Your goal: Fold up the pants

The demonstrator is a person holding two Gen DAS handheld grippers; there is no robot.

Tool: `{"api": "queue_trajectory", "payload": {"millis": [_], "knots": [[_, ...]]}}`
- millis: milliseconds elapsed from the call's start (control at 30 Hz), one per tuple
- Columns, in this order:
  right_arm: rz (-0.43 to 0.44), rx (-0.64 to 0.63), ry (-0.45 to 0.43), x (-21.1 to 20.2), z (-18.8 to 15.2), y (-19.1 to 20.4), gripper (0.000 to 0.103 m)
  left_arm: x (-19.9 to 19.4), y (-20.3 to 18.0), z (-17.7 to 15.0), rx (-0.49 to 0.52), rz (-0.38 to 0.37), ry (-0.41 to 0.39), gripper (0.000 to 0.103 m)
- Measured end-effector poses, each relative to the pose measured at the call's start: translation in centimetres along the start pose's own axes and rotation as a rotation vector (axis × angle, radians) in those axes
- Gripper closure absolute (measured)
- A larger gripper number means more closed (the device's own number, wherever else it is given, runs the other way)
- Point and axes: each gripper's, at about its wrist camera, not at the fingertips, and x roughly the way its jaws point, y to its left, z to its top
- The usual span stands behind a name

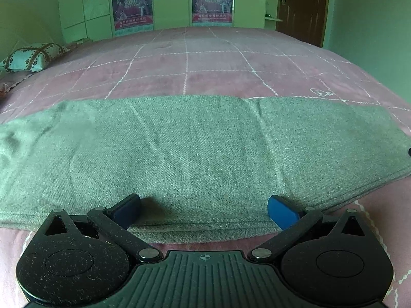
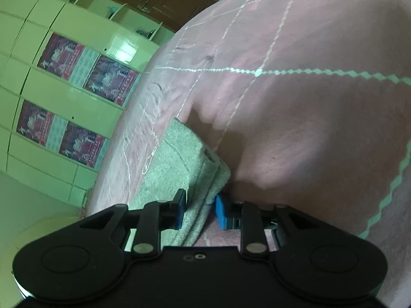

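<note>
Grey pants [image 1: 200, 154] lie flat across the pink bed cover [image 1: 205, 71], folded lengthwise into a long band. My left gripper [image 1: 204, 211] is open, its blue pads [image 1: 281, 211] resting on the near edge of the pants with nothing between them. In the right wrist view, which is tilted, my right gripper [image 2: 199, 210] has its blue pads [image 2: 221, 213] closed on the layered edge at one end of the pants [image 2: 177, 164].
The bed cover has a white grid pattern [image 2: 257, 71]. A patterned pillow [image 1: 30, 56] lies at the far left of the bed. A wardrobe with posters [image 1: 210, 0] and a brown door [image 1: 303, 5] stand beyond the bed.
</note>
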Motion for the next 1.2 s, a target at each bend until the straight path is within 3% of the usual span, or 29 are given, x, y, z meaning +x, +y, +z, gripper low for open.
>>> {"api": "queue_trajectory", "payload": {"millis": [100,200,300,400,533,633,767,833,900,933,967,1000,1067,1133,1200], "knots": [[-0.021,-0.016,-0.018,0.0,-0.1,0.4,0.094,0.0,0.0,-0.3,0.004,0.000,-0.010,0.000],[-0.032,-0.185,-0.058,-0.7,-1.1,3.4,0.095,-0.9,2.1,0.7,-0.054,-0.077,-0.010,0.000],[-0.008,-0.300,-0.073,-1.3,-2.3,6.9,0.095,-3.6,6.6,0.4,-0.064,-0.026,-0.119,0.000],[0.028,-0.454,-0.070,-1.0,-4.9,11.8,0.095,-4.7,14.8,-0.6,-0.153,0.047,-0.122,0.000],[0.092,-0.616,-0.023,1.4,-11.1,18.5,0.095,-6.8,26.7,-2.0,-0.298,0.204,-0.126,0.000],[0.147,-0.715,0.021,4.0,-17.3,23.3,0.095,-8.7,33.2,-3.5,-0.337,0.308,-0.158,0.000],[0.237,-0.806,0.136,7.3,-26.0,28.1,0.095,-9.6,38.9,-6.4,-0.457,0.303,-0.171,0.000],[0.262,-0.874,0.263,9.7,-31.1,29.2,0.090,-9.4,40.2,-7.7,-0.526,0.288,-0.176,0.000],[0.199,-1.012,0.470,12.2,-36.7,29.4,0.081,-9.3,40.8,-8.2,-0.566,0.270,-0.194,0.000],[0.194,-1.065,0.421,11.3,-37.9,29.3,0.081,-9.0,40.7,-8.1,-0.565,0.253,-0.209,0.000],[0.245,-1.046,0.362,10.0,-37.6,28.8,0.081,-8.9,40.4,-8.0,-0.552,0.242,-0.217,0.000],[0.267,-0.976,0.362,9.4,-36.3,28.3,0.083,-8.6,40.1,-7.9,-0.533,0.227,-0.221,0.000],[0.259,-0.901,0.371,8.7,-33.6,27.6,0.088,-8.7,38.7,-7.1,-0.513,0.170,-0.218,0.000],[0.252,-0.891,0.315,7.5,-31.3,27.2,0.088,-8.0,37.0,-6.4,-0.512,0.084,-0.222,0.000],[0.254,-0.879,0.328,7.4,-29.8,26.8,0.088,-7.3,35.2,-5.5,-0.509,0.046,-0.213,0.000]]}}
